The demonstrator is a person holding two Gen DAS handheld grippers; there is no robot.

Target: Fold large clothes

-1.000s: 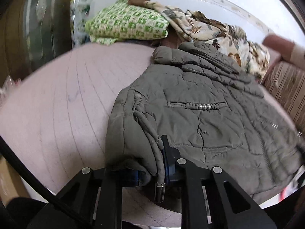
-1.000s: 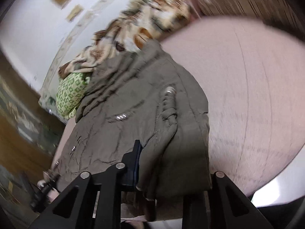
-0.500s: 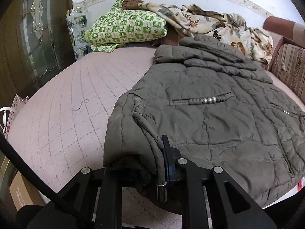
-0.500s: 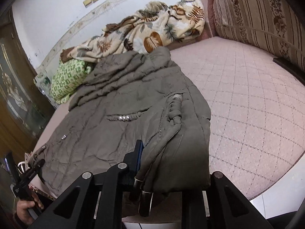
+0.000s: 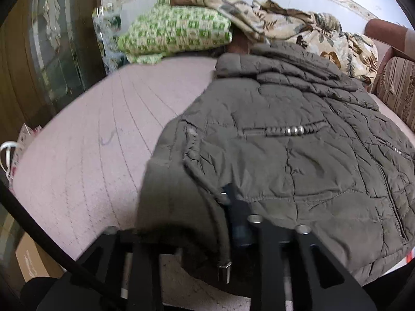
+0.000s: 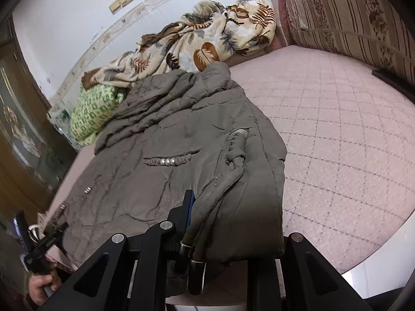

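A grey-brown quilted jacket [image 5: 298,150] lies spread on a pink quilted bed [image 5: 85,160], hood toward the far wall. My left gripper [image 5: 207,220] is shut on the jacket's near left hem corner, with a drawstring end hanging in front. My right gripper [image 6: 220,223] is shut on the jacket's [image 6: 166,150] near right hem corner, where folded cloth drapes over the fingers. The other hand-held gripper [image 6: 44,243] shows at the lower left of the right wrist view.
A green checked pillow [image 5: 176,33] and a leaf-print blanket [image 5: 298,31] lie at the head of the bed. A striped sofa back [image 6: 350,15] stands on the right. A dark wooden cabinet [image 5: 39,51] stands left. The bed edge [image 6: 376,267] is close.
Both grippers stay shut on the hem corners. The left view has lifted and moved slightly, with the corner rising; the right view has steadied after a blurred swing.
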